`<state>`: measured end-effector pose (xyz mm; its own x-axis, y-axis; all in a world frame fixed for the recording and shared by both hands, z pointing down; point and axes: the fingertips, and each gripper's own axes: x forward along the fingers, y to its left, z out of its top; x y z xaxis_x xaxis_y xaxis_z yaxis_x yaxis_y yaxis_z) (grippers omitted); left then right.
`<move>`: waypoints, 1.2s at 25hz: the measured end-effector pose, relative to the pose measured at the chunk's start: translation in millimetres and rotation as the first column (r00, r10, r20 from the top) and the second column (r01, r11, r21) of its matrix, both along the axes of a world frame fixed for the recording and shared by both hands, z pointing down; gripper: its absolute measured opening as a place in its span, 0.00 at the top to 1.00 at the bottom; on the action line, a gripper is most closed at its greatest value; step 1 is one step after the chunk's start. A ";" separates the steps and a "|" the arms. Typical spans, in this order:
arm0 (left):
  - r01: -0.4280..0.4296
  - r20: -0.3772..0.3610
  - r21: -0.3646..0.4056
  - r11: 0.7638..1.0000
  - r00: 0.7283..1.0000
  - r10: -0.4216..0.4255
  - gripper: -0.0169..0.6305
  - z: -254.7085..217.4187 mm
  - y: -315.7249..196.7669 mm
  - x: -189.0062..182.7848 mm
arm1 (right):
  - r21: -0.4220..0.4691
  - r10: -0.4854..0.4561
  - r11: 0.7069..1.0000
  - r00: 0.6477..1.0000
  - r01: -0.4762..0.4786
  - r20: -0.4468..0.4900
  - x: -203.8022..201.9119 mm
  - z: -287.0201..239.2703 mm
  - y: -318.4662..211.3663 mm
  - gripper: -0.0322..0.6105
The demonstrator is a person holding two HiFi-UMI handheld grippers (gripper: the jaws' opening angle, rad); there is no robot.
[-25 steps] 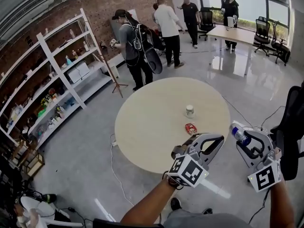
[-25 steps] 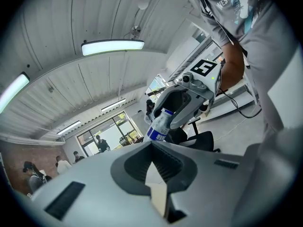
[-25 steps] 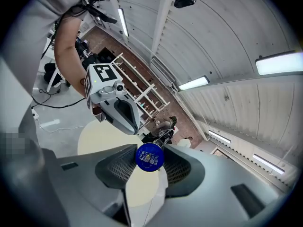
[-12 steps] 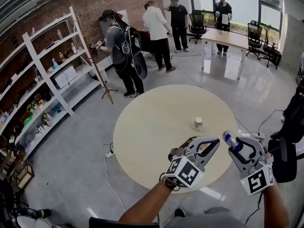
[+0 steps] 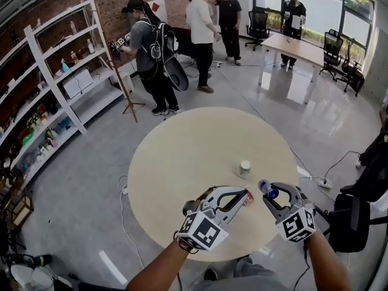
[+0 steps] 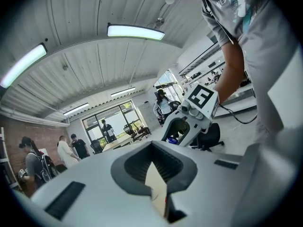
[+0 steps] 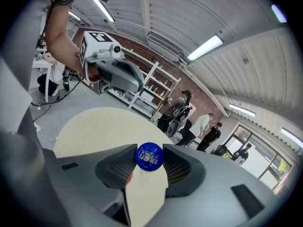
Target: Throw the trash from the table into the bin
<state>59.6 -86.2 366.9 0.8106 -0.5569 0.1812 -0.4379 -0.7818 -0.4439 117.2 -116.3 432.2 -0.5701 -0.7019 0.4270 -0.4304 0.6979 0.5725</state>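
Note:
My right gripper (image 5: pixel 268 191) is shut on a clear bottle with a blue cap (image 7: pixel 150 156), held over the near right edge of the round beige table (image 5: pixel 182 162). To its left, my left gripper (image 5: pixel 242 194) hangs above the table with its jaws shut and nothing showing between the tips (image 6: pixel 152 150). A small red packet (image 5: pixel 248 200) lies on the table just under its tips, partly hidden. A white cup (image 5: pixel 244 168) stands upright on the table beyond both grippers. No bin is in view.
Several people (image 5: pixel 203 26) stand beyond the table, one wearing a backpack (image 5: pixel 151 47). White shelving (image 5: pixel 54 83) lines the brick wall at the left. A desk with chairs (image 5: pixel 303 44) stands far right; a dark chair (image 5: pixel 351 223) and floor cables (image 5: pixel 321 174) are near my right.
Both grippers have moved left and in over the table's near edge. The bottle stays in the right gripper. The left gripper's tips now sit at the red packet.

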 end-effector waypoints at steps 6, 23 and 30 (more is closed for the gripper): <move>0.125 -0.038 -0.082 0.989 0.991 -0.129 0.91 14.1 -87.2 8.5 | -0.255 -0.045 0.967 0.996 0.023 -0.081 25.9 101.2 -118.1 0.69; 0.333 -0.024 -0.208 0.920 0.938 -0.345 0.91 61.2 -133.0 -50.6 | -0.551 -0.156 0.831 0.982 0.074 -0.103 -23.3 218.4 -180.5 0.68; 0.327 -0.031 -0.205 0.923 0.940 -0.340 0.91 63.6 -117.5 -61.1 | -0.585 -0.138 0.807 0.989 0.085 -0.048 -38.3 211.7 -167.7 0.68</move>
